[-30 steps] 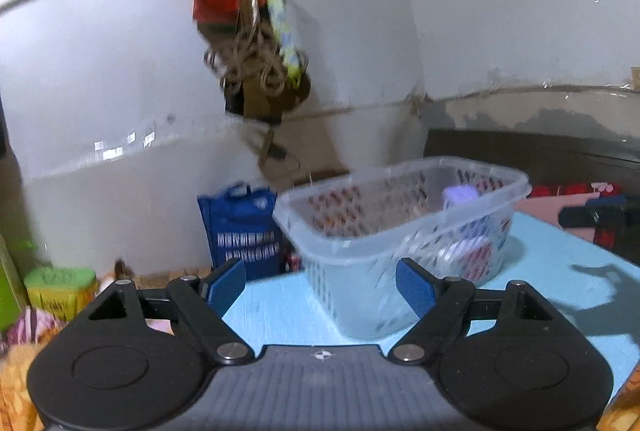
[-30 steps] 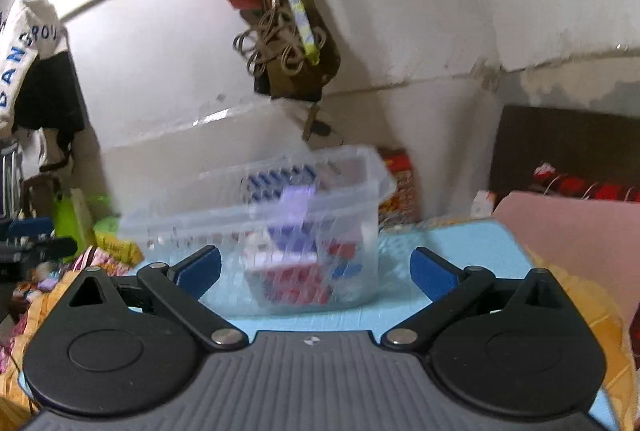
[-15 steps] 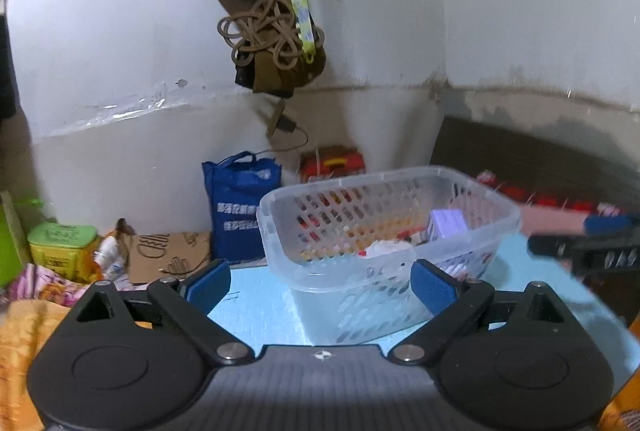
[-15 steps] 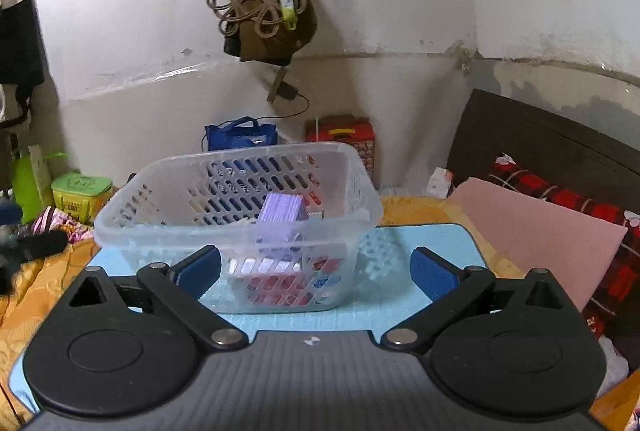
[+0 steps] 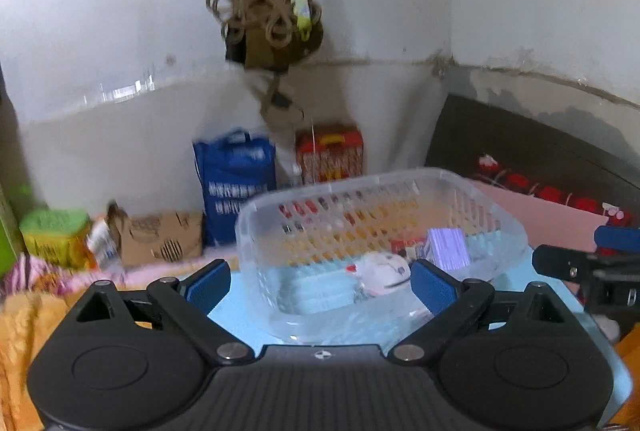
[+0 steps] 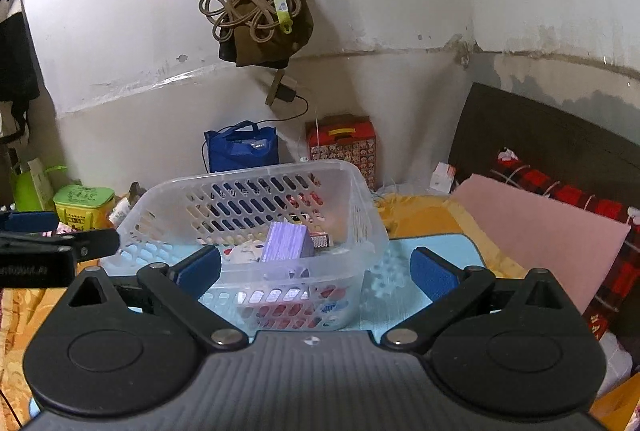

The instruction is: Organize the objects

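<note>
Clear slotted plastic makes up the basket [image 6: 256, 231], which stands on the pale blue mat [image 6: 432, 247] and already holds a lilac block [image 6: 286, 242], a white round thing [image 5: 384, 271] and some red-patterned packets, too small to name. Nothing loose shows on the mat, so the sorting looks close to finished.

The left gripper [image 5: 320, 283] stands wide and empty, its jaws having just been opening with nothing between them; the right gripper [image 6: 316, 267] is spread just as wide, also empty. Both hang near the basket's front wall without touching it.

Risk, as I judge it: the basket is light and loaded toward its 3 o'clock end, so a finger dipping forward could catch the rim and tip or slide it. The two grippers also sit close side by side and could knock together.

From the right wrist the lilac block is sharp, the left gripper juts in at 9 o'clock, and a wall charger [image 6: 286, 93] shows at 12. The left view is blurred, yet it alone shows the white thing plainly, with the right gripper at 3 o'clock.
</note>
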A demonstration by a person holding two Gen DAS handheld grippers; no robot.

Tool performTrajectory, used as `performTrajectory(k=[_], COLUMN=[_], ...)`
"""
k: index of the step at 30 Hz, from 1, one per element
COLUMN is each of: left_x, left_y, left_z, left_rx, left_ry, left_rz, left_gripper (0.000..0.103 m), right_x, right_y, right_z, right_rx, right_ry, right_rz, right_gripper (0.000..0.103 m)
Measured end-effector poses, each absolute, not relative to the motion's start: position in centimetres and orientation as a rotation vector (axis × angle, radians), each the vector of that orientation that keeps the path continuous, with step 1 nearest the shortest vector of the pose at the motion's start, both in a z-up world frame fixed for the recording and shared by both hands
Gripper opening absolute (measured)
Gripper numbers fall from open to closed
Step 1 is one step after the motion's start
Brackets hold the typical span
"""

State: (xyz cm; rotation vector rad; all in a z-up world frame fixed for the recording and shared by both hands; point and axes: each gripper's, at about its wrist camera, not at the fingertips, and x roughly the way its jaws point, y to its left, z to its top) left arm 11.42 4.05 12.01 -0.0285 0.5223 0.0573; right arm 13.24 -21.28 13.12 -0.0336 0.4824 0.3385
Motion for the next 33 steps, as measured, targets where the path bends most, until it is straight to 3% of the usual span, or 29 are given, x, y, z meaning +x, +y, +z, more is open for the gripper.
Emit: performTrajectory(k=[33], left_x=[11.7], left_y=[4.0], left_z=[9.5], left_rx=[-0.018], left_ry=[0.512], left_rz=[0.046], left_gripper=[0.098], right_x=[14.3], right_y=[-20.6], right_z=[12.0], right_rx=[-0.022], right_ry=[0.506], right_rz=[0.353], right_gripper=[0.103])
